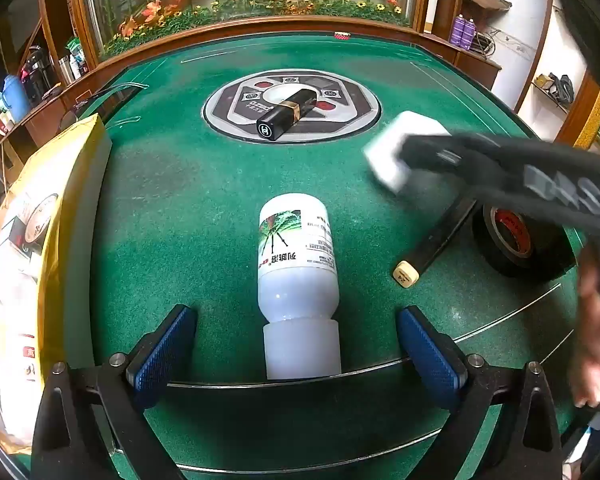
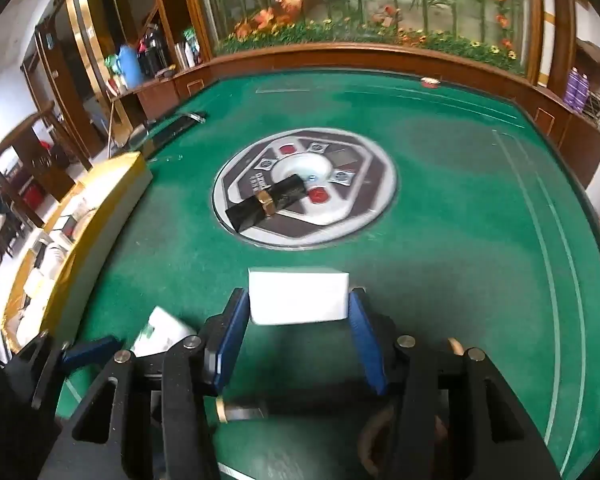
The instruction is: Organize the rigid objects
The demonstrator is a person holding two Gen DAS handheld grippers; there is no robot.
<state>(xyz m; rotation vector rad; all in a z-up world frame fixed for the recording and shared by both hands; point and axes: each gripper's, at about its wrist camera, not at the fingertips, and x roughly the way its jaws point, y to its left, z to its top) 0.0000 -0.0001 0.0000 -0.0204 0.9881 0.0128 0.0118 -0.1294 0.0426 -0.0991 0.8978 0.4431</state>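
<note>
Right tongs pinching a white box between the blue pads, lifted over the green table. Left tongs spread wide, nothing gripped; white bottle lies between them, cap toward them. Beyond it: black lipstick. Right of them: black stick, tape roll. Left: yellow box.

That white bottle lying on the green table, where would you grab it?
Across the wide body of the white bottle, coming down from above. It lies on its side, cap toward the open left gripper, whose pads already flank the cap end; the round body suits a sideways squeeze.
</note>
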